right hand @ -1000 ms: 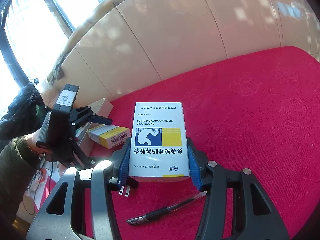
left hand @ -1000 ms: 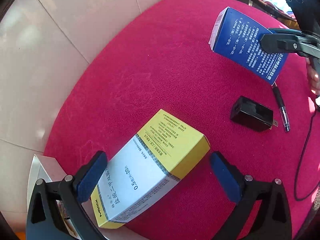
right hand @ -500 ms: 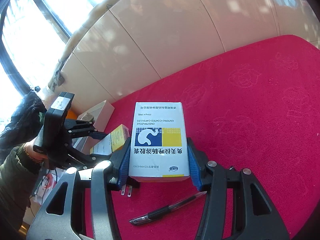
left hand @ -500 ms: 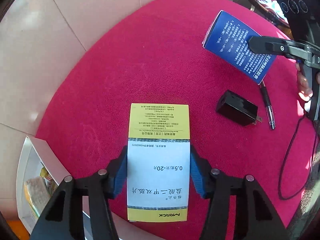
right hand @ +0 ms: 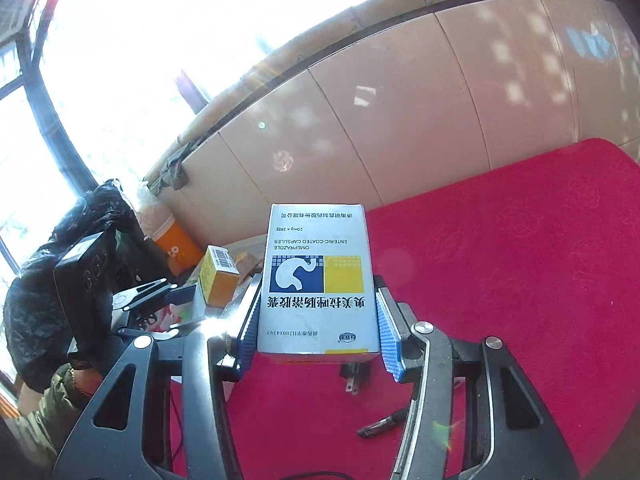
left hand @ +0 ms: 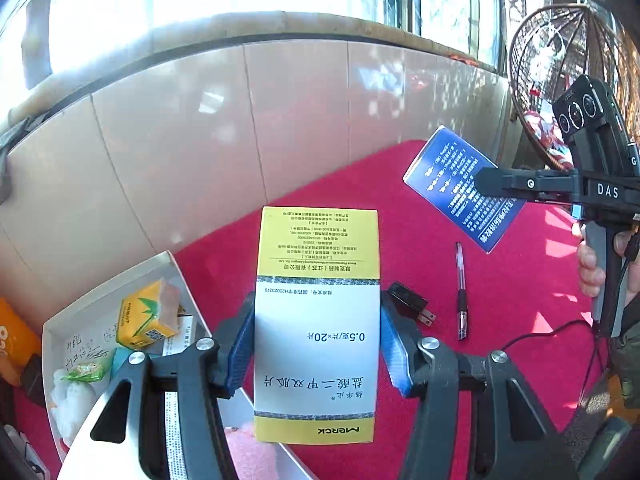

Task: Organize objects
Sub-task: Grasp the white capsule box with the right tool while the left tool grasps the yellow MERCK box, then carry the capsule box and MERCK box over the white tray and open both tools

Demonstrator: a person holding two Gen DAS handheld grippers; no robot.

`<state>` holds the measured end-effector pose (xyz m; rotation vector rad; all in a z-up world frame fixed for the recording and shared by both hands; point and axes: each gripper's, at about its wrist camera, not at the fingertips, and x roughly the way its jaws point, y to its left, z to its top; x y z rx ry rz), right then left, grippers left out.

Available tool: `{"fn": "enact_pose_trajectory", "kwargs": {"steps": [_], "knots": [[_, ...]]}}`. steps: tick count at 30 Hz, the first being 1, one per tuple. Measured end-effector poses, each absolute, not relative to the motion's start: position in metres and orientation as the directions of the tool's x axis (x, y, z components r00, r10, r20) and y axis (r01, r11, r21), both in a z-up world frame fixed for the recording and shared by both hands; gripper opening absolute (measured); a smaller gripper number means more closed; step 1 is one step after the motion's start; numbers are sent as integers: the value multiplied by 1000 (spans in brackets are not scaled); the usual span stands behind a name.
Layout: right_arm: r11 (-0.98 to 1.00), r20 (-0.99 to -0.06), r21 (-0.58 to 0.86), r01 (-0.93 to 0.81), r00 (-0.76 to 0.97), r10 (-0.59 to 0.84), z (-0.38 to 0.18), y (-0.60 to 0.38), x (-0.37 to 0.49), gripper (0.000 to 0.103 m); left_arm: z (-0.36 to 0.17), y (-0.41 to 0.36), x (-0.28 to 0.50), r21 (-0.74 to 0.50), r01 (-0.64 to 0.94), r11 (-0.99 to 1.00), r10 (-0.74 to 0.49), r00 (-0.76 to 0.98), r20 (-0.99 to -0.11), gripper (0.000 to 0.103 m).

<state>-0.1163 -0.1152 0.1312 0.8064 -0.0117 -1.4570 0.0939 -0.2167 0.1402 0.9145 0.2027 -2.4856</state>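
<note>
The left gripper [left hand: 318, 344], whose jaws stood wide apart around the yellow-and-white box [left hand: 317, 320] a second ago, now has them pressed on its sides, and the box is lifted off the red worktop [left hand: 516, 280], squared up between the blue pads. It now hangs partly over the open white box [left hand: 120, 292] at the worktop's edge. The right gripper [right hand: 318, 320] also seems to carry its blue-and-white box [right hand: 318, 276] somewhat higher.
</note>
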Motion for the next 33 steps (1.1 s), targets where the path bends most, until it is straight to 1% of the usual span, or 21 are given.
{"fn": "enact_pose_trajectory", "kwargs": {"steps": [1,3,6,9,13,15,18,23,28,33], "knots": [[-81,-462,480,874,173,-870,136,-119,-107,50,146,-242,102,23,515,-857,-414,-661,-625,56],[-49,-469,469,882,202,-860,143,-131,-86,50,155,-260,130,15,584,-812,-476,-646,-597,56],[1,-477,455,890,245,-844,152,-149,-51,50,151,-293,171,-15,691,-723,-560,-598,-573,56],[39,-490,442,896,278,-826,154,-167,-17,50,156,-311,211,-16,771,-637,-639,-539,-549,56],[39,-536,416,908,280,-796,150,-197,22,50,157,-317,249,-13,846,-533,-719,-461,-520,56],[39,-563,404,914,282,-777,147,-219,42,50,152,-324,260,-44,864,-501,-729,-450,-515,56],[35,-601,390,920,283,-747,140,-255,67,50,142,-347,255,-78,874,-479,-719,-442,-537,56],[-12,-655,343,939,231,-719,123,-312,98,50,124,-377,257,-94,916,-391,-733,-372,-569,56],[-52,-682,338,940,206,-701,103,-332,101,50,111,-388,266,-103,936,-337,-742,-331,-583,57],[-49,-680,333,942,204,-704,98,-335,103,50,108,-389,269,-76,944,-321,-758,-305,-576,57]]}}
